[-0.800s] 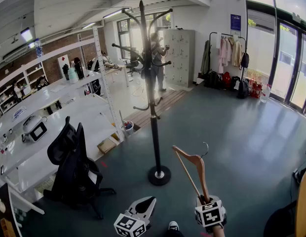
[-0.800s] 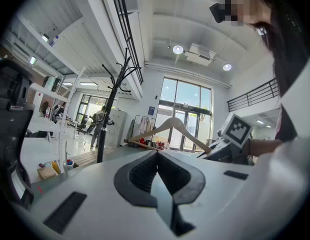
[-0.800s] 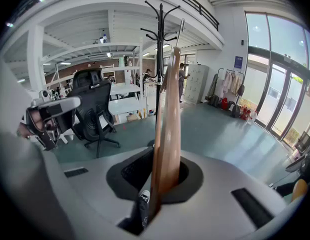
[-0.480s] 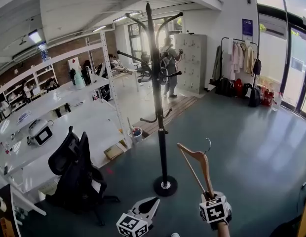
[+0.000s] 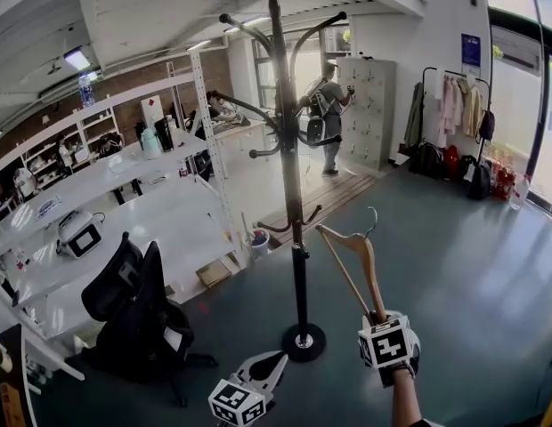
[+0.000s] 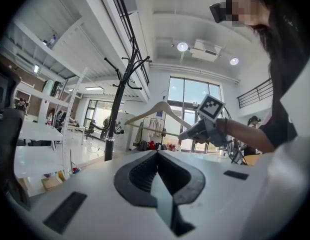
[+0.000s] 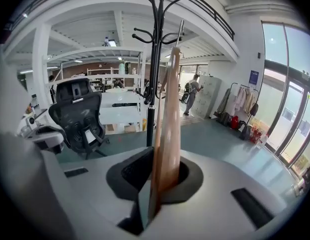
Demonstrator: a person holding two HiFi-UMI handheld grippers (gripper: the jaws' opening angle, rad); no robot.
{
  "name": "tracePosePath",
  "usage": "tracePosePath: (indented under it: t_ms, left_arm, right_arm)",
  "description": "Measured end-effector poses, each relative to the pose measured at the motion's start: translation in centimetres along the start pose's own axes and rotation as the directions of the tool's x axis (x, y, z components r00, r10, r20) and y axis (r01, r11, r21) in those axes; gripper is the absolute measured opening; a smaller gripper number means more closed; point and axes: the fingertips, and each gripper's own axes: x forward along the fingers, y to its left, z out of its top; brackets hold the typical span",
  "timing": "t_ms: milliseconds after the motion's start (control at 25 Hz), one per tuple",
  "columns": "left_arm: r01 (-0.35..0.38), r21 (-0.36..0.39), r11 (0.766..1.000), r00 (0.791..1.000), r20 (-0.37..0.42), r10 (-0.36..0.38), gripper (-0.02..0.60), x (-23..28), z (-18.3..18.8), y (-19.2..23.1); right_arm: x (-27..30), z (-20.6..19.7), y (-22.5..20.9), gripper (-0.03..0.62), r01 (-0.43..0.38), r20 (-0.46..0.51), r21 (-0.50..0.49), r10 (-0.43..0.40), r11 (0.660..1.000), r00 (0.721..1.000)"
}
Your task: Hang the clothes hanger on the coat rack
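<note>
A black coat rack (image 5: pixel 294 194) stands on a round base in the middle of the floor, its curved hooks high up. My right gripper (image 5: pixel 379 317) is shut on the lower end of a wooden clothes hanger (image 5: pixel 356 252), which rises with its metal hook on top, just right of the pole and well below the hooks. In the right gripper view the hanger (image 7: pixel 167 129) fills the jaws, with the coat rack (image 7: pixel 154 59) behind. My left gripper (image 5: pixel 272 361) hangs low near the rack's base, shut and holding nothing; its own view shows the hanger (image 6: pixel 160 108) and the coat rack (image 6: pixel 117 99).
A black office chair (image 5: pixel 133 305) stands left of the rack beside white tables and shelving (image 5: pixel 125 194). A person (image 5: pixel 329 114) stands by grey lockers at the back. A clothes rail with garments (image 5: pixel 454 105) and glass doors are on the right.
My right gripper has lifted the hanger higher and closer to the coat rack's pole. The rack now looks nearer and taller. The left gripper has stayed low.
</note>
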Motion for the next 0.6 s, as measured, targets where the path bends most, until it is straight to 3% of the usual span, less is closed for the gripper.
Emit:
tracePosePath:
  t_ms: [360,600]
  left_arm:
    - [0.060,-0.004,0.998,0.998,-0.026,-0.060,0.000,5.0,-0.5,3.5]
    - [0.140,0.001,0.990,0.990,-0.032,-0.140,0.000,8.4,1.4,6.6]
  right_arm:
    - [5.8,5.9,-1.1,0.046,0.001,0.004,-0.067,0.000,0.998,1.000]
    - [7.6,10.1,-2.8,0.046,0.087,0.002,-0.058,-0.087,0.995,0.996]
